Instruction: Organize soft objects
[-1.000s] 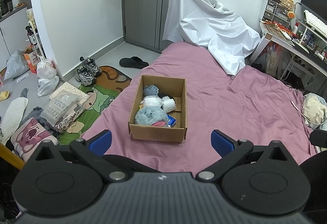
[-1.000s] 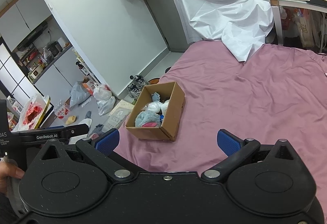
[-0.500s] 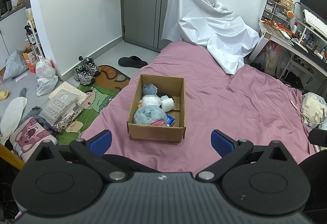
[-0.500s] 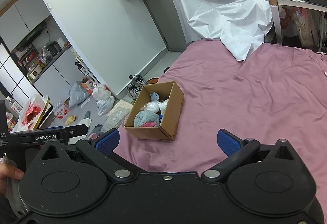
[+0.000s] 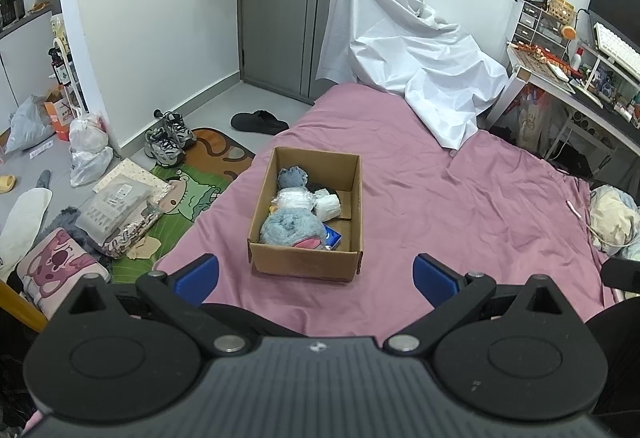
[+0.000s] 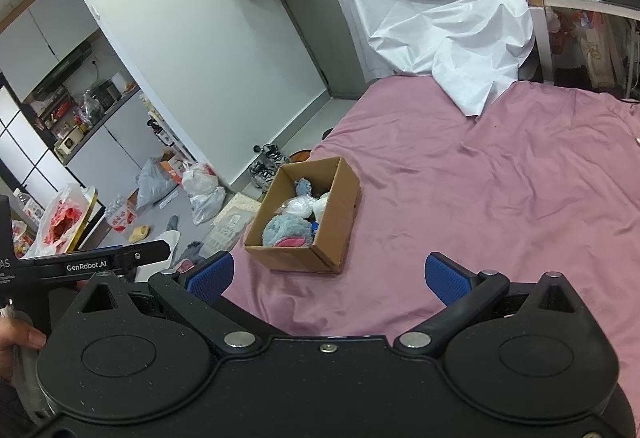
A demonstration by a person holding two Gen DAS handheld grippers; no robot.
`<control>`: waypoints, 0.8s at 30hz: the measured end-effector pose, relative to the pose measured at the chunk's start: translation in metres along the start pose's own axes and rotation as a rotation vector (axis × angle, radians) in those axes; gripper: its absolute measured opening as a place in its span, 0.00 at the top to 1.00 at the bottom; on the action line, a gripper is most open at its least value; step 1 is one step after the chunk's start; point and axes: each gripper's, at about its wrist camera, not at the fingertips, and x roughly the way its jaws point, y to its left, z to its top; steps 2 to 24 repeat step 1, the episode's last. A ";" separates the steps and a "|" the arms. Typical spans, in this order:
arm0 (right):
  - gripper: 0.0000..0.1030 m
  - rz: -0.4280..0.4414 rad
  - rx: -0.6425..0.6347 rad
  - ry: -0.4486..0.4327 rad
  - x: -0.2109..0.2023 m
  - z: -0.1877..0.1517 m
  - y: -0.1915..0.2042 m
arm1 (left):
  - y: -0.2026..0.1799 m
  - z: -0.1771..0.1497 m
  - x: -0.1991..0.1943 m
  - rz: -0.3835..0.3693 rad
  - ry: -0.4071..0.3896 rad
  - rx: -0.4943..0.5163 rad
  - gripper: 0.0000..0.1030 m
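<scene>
Left gripper [image 5: 316, 276] spread wide, nothing between blue pads [image 5: 198, 274]. Right gripper [image 6: 328, 274] likewise spread, holding nothing. Cardboard box [image 5: 306, 262] sat open on pink bed sheet [image 5: 460, 206], ahead of both grippers, apart from them. Grey-blue plush [image 5: 290, 228], white wrapped bundle [image 5: 294, 198], small grey plush [image 5: 291, 177] packed inside box. White sheet [image 5: 408, 50] draped at far end of bed.

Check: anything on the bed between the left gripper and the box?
Nothing. In the left wrist view only bare pink sheet lies between the open left gripper and the box. The right wrist view agrees.
</scene>
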 end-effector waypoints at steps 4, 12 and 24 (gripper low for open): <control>0.00 -0.005 0.005 0.006 0.001 0.001 0.000 | 0.002 0.001 0.000 -0.006 0.000 -0.003 0.01; 0.00 -0.005 0.005 0.006 0.001 0.001 0.000 | 0.002 0.001 0.000 -0.006 0.000 -0.003 0.01; 0.00 -0.005 0.005 0.006 0.001 0.001 0.000 | 0.002 0.001 0.000 -0.006 0.000 -0.003 0.01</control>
